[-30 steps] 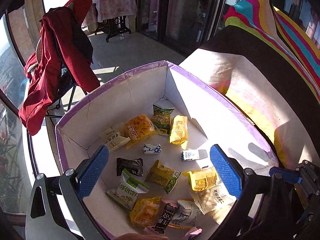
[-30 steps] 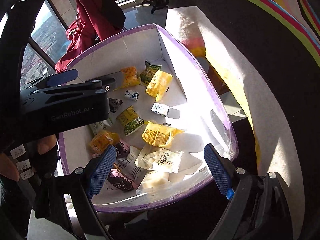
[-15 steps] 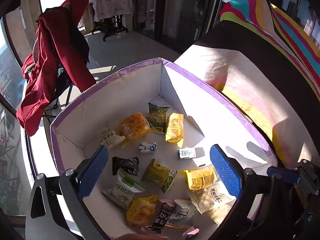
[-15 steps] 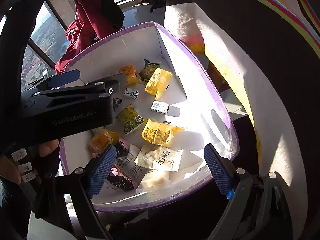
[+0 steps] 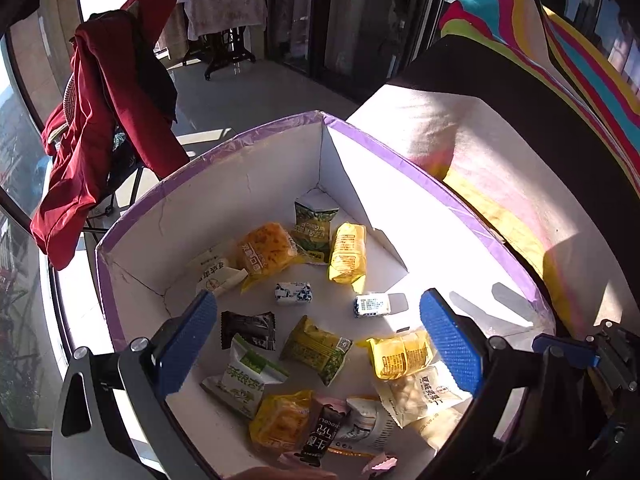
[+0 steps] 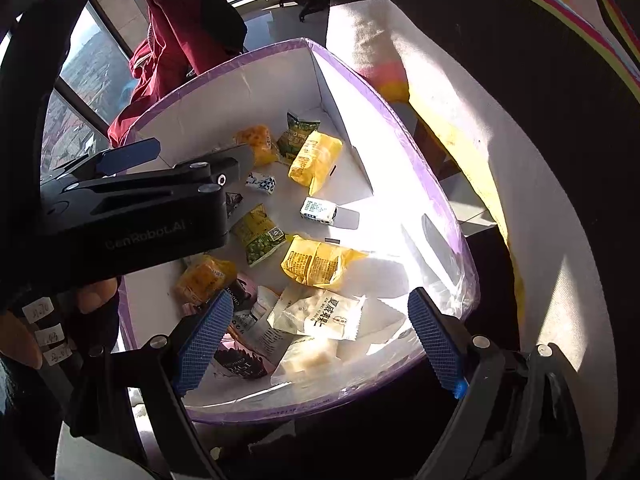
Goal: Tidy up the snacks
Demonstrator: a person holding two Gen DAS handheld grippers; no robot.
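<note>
A white box with a purple rim [image 5: 400,156] [image 6: 436,196] holds several snack packets: yellow packs [image 5: 347,252] [image 6: 316,262], a green-yellow pea pack [image 5: 318,348] [image 6: 260,234], a small blue-white carton [image 5: 372,305] [image 6: 319,211], a dark wrapper [image 5: 249,330] and white packs [image 5: 420,394] [image 6: 324,314]. My left gripper [image 5: 316,344] is open and empty above the box. My right gripper [image 6: 316,340] is open and empty over the box's near rim. The left gripper's black body [image 6: 132,208] shows in the right wrist view.
A bed with a white sheet [image 5: 460,152] and a striped colourful blanket [image 5: 560,52] lies to the right of the box. A chair draped with red clothing [image 5: 104,120] stands behind the box, by large windows. A small table [image 5: 224,8] stands far back.
Both grippers have drifted slightly back from the box, which sits a little lower in the left wrist view. The jaws stay open and the snacks have not moved.
</note>
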